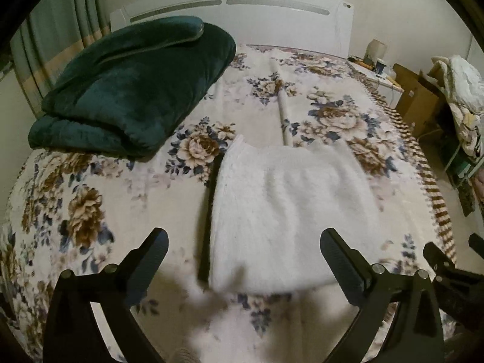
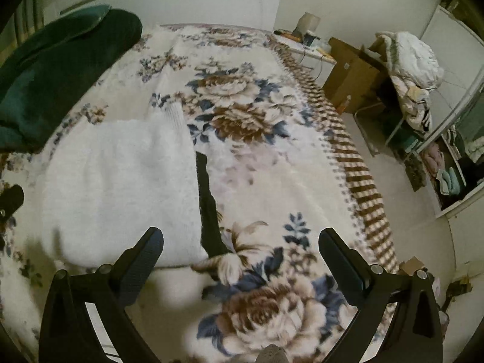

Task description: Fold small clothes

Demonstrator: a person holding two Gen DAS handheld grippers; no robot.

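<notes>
Both grippers spread, holding nothing, above a folded white garment on the bed.

Cardboard box point(image 2: 351, 75) at right of bed, contents can't tell; open cabinet point(image 2: 453, 175) at far right holds folded cloth. Left gripper point(image 1: 243, 260) jaws wide apart over the near end of the white fleecy garment point(image 1: 281, 211); a dark strip shows along its edge. Right gripper point(image 2: 240, 257) jaws wide apart, just right of it. Floral blanket point(image 1: 99, 199) covers bed; folded green comforter point(image 1: 130, 90) at far left, white headboard point(image 1: 242, 9) behind.

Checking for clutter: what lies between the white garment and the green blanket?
Only bare floral bedspread separates white garment from green blanket, per left wrist view.
</notes>
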